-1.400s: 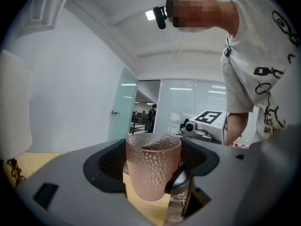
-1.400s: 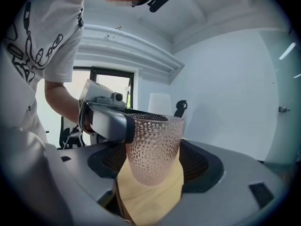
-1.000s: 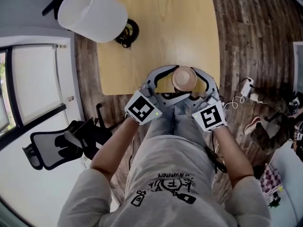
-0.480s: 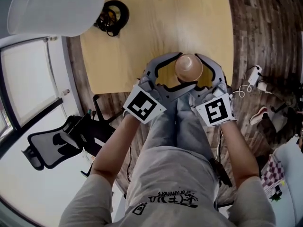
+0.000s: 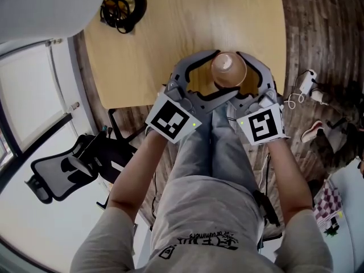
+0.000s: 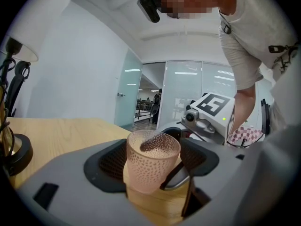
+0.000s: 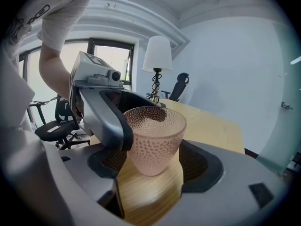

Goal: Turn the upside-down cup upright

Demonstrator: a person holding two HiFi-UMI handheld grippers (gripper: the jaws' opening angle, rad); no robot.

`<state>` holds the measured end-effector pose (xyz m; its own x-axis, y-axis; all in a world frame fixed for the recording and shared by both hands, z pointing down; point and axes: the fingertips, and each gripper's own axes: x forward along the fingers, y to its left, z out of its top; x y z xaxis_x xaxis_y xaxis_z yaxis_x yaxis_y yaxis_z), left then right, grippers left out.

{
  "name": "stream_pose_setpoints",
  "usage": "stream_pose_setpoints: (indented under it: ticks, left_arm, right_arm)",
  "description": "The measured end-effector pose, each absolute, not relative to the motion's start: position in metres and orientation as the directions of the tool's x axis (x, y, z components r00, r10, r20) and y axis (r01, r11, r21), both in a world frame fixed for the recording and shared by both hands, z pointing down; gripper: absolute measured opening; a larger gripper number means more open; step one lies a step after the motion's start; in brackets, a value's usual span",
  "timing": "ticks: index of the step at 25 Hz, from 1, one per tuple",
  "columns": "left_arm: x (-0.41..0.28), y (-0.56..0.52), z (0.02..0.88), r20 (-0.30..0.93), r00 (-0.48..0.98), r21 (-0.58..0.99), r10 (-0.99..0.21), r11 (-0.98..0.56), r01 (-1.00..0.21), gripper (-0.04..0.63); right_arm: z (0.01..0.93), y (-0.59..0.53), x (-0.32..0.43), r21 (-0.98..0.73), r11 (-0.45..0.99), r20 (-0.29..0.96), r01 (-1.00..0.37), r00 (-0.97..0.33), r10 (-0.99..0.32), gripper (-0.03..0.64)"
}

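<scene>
A pink dimpled cup [image 5: 229, 69] stands mouth up near the front edge of the wooden table [image 5: 170, 38]. Both grippers enclose it from opposite sides, their fingers crossing. My left gripper [image 5: 220, 74] comes in from the left and holds the cup [image 6: 153, 161] between its pads, with a finger of the right gripper beside the cup's base. My right gripper [image 5: 240, 73] comes in from the right and has the cup [image 7: 154, 138] between its pads, while a left-gripper finger [image 7: 110, 119] lies against the cup's rim. The cup's foot looks level with the tabletop.
A lamp [image 5: 120, 7] with a black base and white shade [image 7: 156, 55] stands at the table's far left. A black office chair [image 5: 62, 172] sits on the floor to the left. A power strip and cables [image 5: 307, 84] lie on the floor to the right.
The cup and both grippers sit farther in from the table's front edge than a second ago. The hold on the cup looks the same.
</scene>
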<state>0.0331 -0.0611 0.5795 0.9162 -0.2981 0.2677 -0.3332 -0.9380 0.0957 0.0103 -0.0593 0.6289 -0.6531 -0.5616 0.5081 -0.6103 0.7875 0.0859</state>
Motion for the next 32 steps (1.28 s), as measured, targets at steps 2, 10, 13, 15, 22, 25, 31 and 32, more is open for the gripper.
stream_pose_setpoints:
  ticks: [2,10,13,15,22,25,31,32]
  left_arm:
    - [0.033,-0.061,0.581,0.272,0.915,0.092,-0.297,-0.939,-0.332,0.356]
    - [0.033,-0.062,0.586,0.267,0.916,0.099,-0.300,-0.937,-0.336,0.356]
    - [0.035,-0.062,0.586,0.261,0.917,0.093,-0.302,-0.938,-0.335,0.356]
    - [0.036,-0.062,0.586,0.253,0.918,0.090,-0.305,-0.938,-0.336,0.356]
    - [0.038,-0.063,0.585,0.249,0.920,0.105,-0.302,-0.936,-0.336,0.356]
    - [0.036,-0.060,0.579,0.229,0.926,0.109,-0.302,-0.937,-0.332,0.359]
    - [0.031,-0.057,0.573,0.220,0.922,0.117,-0.320,-0.929,-0.350,0.368]
    - [0.029,-0.057,0.572,0.216,0.921,0.121,-0.323,-0.928,-0.354,0.368]
  right_arm:
    - [0.631,-0.059,0.010,0.088,0.788,0.512,-0.610,-0.650,-0.561,0.331]
    - [0.635,-0.060,0.010,0.091,0.790,0.514,-0.606,-0.651,-0.559,0.331]
    - [0.636,-0.060,0.012,0.077,0.789,0.511,-0.610,-0.655,-0.557,0.331]
    - [0.636,-0.061,0.013,0.071,0.788,0.508,-0.612,-0.658,-0.556,0.331]
    - [0.634,-0.061,0.013,0.045,0.793,0.490,-0.607,-0.679,-0.547,0.331]
    - [0.628,-0.059,0.011,0.043,0.793,0.468,-0.608,-0.689,-0.554,0.334]
    - [0.618,-0.059,0.013,0.054,0.777,0.435,-0.627,-0.686,-0.583,0.353]
    - [0.617,-0.059,0.014,0.052,0.774,0.429,-0.631,-0.686,-0.588,0.355]
